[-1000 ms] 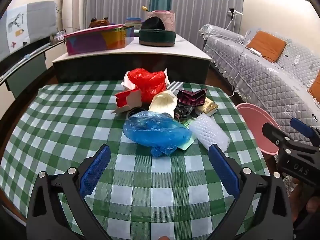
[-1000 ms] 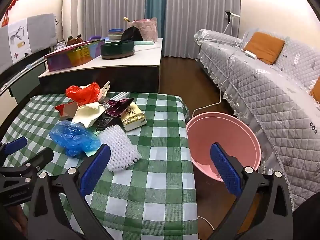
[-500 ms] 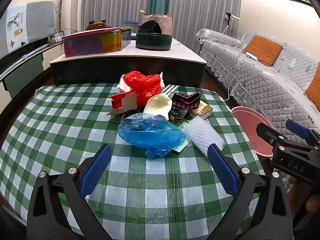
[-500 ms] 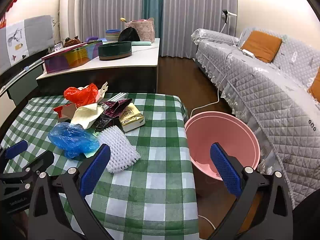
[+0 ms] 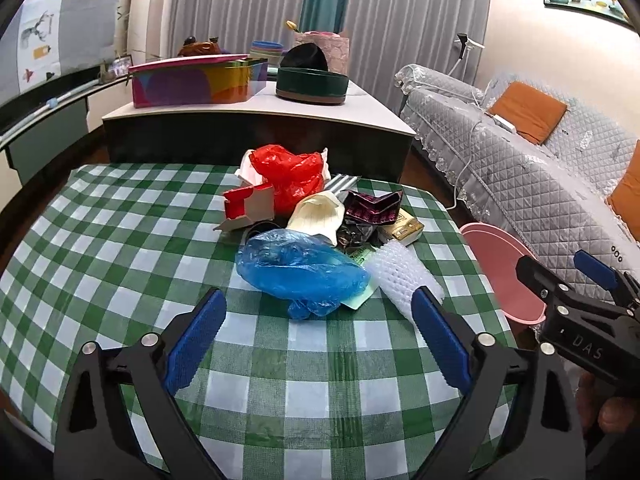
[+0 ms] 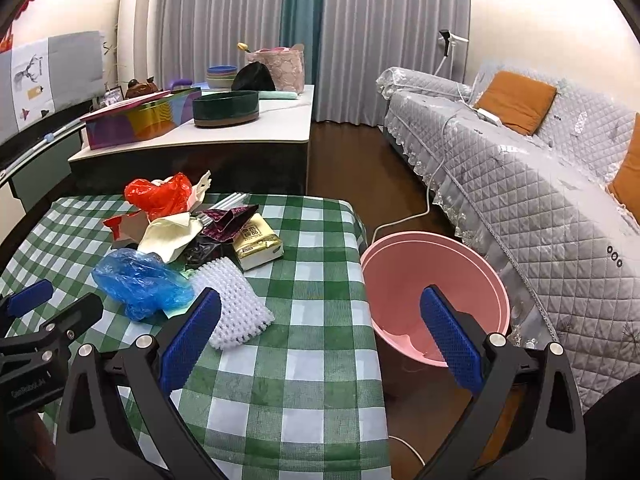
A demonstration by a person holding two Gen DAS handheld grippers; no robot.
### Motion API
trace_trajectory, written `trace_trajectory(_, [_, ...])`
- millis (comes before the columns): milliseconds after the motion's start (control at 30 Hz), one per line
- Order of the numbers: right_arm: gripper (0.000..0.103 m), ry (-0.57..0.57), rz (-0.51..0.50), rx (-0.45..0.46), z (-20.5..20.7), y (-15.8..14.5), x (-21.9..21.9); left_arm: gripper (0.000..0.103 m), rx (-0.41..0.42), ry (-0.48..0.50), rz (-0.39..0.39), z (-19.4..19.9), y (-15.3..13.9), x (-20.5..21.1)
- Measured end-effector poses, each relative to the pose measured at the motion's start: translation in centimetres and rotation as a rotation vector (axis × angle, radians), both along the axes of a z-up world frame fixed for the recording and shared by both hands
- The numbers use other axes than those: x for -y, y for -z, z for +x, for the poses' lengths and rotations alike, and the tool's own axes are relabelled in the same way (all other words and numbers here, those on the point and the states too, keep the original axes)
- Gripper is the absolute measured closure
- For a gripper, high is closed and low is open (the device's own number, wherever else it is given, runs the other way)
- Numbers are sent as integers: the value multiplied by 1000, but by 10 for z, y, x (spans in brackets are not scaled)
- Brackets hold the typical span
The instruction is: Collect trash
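Trash pile at centre frame on green-checked tabletop (image 5: 120, 248).
Left tool (image 5: 318, 334) and right tool (image 6: 320, 330) spread, empty; crumpled blue plastic bag (image 5: 298, 268) ahead, round pink plastic basin (image 6: 436, 296) right.

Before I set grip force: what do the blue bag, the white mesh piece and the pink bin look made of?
Blue bag: thin glossy plastic film, crumpled and translucent. White mesh piece: probably soft foam netting, matte with an open lattice. Pink bin: apparently rigid moulded plastic, smooth with a slight sheen.
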State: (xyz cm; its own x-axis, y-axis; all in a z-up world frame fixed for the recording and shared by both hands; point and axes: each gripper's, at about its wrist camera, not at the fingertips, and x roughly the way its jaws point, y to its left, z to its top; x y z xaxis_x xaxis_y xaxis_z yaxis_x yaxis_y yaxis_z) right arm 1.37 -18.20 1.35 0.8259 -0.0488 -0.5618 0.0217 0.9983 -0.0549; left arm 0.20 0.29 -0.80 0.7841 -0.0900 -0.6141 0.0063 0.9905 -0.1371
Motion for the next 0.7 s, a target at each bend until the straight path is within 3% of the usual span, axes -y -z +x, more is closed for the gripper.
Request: trace_trajectory(700, [5,1,-3,-5,0,-1,-1,13,34,33,13,-3,-7,5])
